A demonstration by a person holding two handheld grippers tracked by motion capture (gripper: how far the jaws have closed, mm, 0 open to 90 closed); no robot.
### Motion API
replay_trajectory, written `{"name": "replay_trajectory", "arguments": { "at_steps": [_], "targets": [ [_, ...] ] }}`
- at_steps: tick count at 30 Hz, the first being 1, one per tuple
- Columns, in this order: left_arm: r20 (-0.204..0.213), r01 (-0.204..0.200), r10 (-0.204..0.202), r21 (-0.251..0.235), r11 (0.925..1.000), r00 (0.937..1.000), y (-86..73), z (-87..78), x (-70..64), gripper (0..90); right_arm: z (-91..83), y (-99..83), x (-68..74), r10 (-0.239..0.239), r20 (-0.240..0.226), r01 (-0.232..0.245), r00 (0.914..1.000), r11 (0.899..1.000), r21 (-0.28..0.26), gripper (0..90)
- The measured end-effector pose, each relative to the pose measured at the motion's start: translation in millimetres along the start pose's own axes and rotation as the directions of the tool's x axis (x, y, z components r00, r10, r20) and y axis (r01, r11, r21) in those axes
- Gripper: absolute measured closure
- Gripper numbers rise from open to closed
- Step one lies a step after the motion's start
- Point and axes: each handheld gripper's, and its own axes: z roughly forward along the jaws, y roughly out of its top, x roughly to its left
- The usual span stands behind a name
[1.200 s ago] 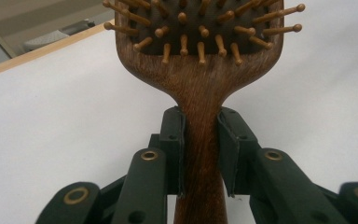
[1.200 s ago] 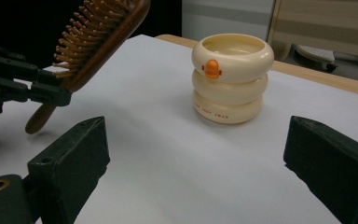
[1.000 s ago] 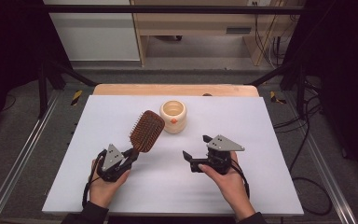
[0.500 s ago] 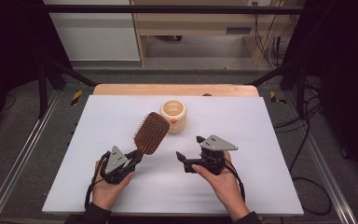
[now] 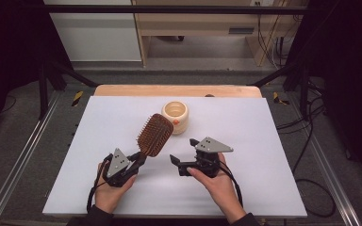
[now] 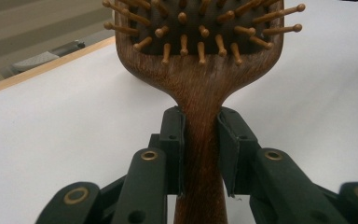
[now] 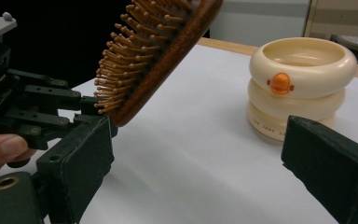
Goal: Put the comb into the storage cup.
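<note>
From above, my left tongs (image 5: 133, 162) grip the hairbrush (image 5: 153, 135) handle, head slanting up toward the cup (image 5: 175, 116). Left gripper view: jaws clamped on the handle. Right gripper view: my right tongs (image 7: 205, 172) gape empty, brush ahead-left.

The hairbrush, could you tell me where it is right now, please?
In the high view the hairbrush is left of centre, lifted off the white table, its handle clamped in the left gripper, its head just in front of the cream cup.
</note>
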Motion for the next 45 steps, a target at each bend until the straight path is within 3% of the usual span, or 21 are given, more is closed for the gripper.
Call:
{"name": "replay_trajectory", "arguments": {
  "at_steps": [16, 22, 28, 33, 41, 45],
  "targets": [
    [0.006, -0.003, 0.003, -0.023, 0.9997, 1.0000, 1.4, 0.2, -3.3, 73.1, 7.6, -0.2, 5.8, 0.035, -0.044, -0.036, 0.9984, 0.999, -0.018, 8.6],
    [0.009, -0.012, 0.013, -0.036, 0.9993, 0.9999, 2.5, -1.5, -4.5, 73.1, 11.3, -0.1, 11.1, 0.015, -0.040, -0.016, 0.9991, 0.999, -0.033, 7.9],
    [0.010, -0.018, 0.018, -0.048, 0.9987, 0.9998, 3.5, -2.8, -6.8, 73.1, 13.7, 5.4, 14.5, 0.067, -0.082, -0.073, 0.9944, 0.995, -0.073, 8.3],
    [0.015, -0.027, 0.028, -0.067, 0.9974, 0.9995, 5.2, -4.8, -9.3, 73.1, 16.1, 10.7, 21.9, 0.024, -0.087, -0.032, 0.9959, 0.995, -0.092, 7.7],
    [0.019, -0.034, 0.036, -0.080, 0.9962, 0.9992, 6.4, -6.2, -11.5, 73.1, 19.7, 18.9, 26.8, 0.049, -0.102, -0.060, 0.9936, 0.992, -0.108, 7.8],
    [0.021, -0.039, 0.040, -0.080, 0.9960, 0.9990, 6.3, -5.6, -12.2, 73.1, 22.0, 22.8, 28.9, 0.038, -0.111, -0.050, 0.9931, 0.993, -0.104, 8.1]
  ]
}}
